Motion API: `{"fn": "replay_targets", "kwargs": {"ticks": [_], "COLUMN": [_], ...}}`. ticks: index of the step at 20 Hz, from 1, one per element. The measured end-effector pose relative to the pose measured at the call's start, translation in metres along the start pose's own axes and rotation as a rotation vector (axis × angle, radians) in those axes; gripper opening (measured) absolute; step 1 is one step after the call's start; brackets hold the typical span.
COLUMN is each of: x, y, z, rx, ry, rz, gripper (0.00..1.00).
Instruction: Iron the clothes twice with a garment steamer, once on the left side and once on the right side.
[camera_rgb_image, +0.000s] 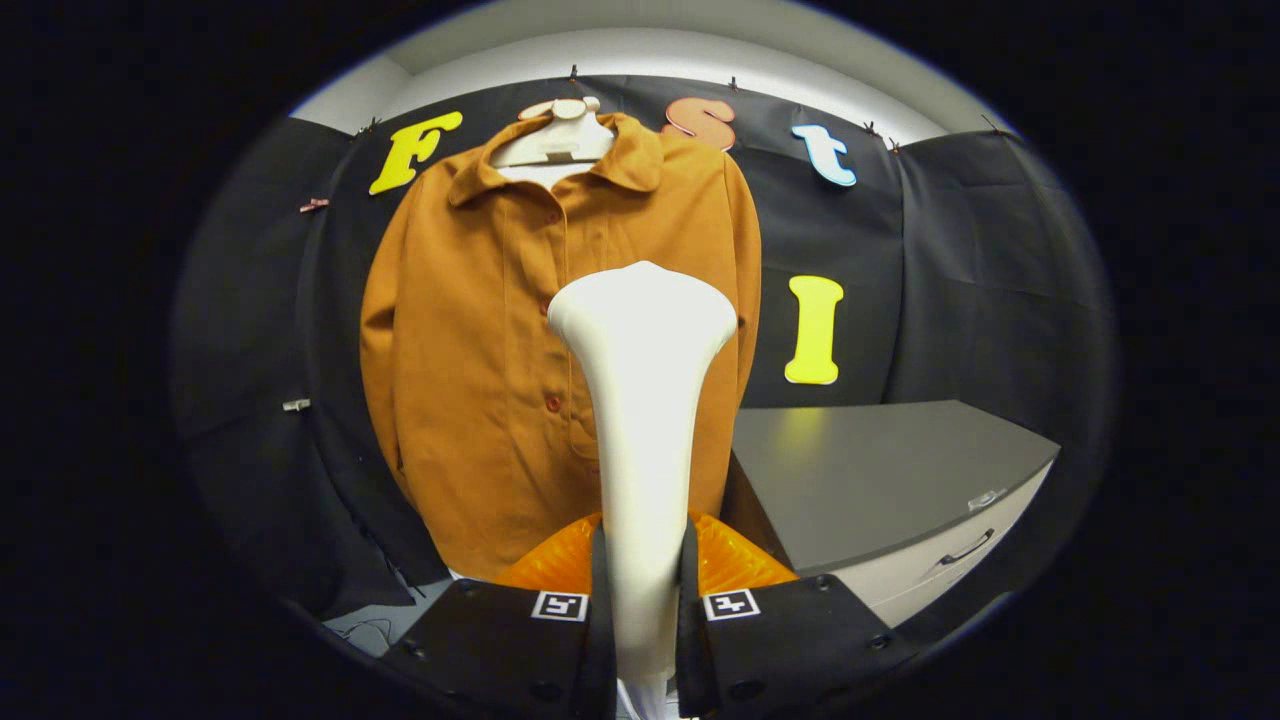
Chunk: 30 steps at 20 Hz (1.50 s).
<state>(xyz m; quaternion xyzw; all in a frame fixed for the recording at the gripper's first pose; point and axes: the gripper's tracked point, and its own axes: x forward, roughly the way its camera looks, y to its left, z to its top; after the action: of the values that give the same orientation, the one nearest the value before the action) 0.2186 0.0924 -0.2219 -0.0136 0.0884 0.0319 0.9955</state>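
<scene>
Two fingers of the claw are pinching the white garment steamer by its slim handle, one finger pressing on each side, so the claw is clamped on it rather than spread. The steamer is standing upright between the fingers and rising ahead of them, its handle widening into a broad, rounded head at the top. That head is sitting in front of the chest of an orange-brown shirt, overlapping the button line and the half of the shirt nearer the cabinet (whether the head is actually touching the cloth cannot be told from here, since the steamer is covering the spot).

The shirt is hanging just beyond the steamer on a pale hanger, collar open, front buttoned, with dark red buttons running down the middle. Its sleeves are hanging straight at both sides, and its hem is dropping behind the fingers. A black cloth wall is standing behind it.

Beside the shirt, a grey cabinet is standing with a flat bare tabletop and a pale drawer front carrying a dark handle. Its near corner is lying close to the shirt's lower edge.
</scene>
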Motion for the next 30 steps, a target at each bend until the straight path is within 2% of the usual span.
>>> {"fn": "replay_targets", "kwargs": {"ticks": [6,11,15,22,30], "x": [0.000,0.021,0.045,0.084,0.085], "y": [0.063,0.115,0.144,0.146,0.143], "z": [0.080,0.097,0.084,0.035,-0.023], "rx": [0.003,-0.007,-0.037,-0.045,-0.075], "ry": [-0.111,-0.117,-0.101,-0.019,0.028], "rz": [0.076,0.110,0.107,0.069,0.070], "gripper": [0.27,0.27,0.27,0.27,0.27]}}
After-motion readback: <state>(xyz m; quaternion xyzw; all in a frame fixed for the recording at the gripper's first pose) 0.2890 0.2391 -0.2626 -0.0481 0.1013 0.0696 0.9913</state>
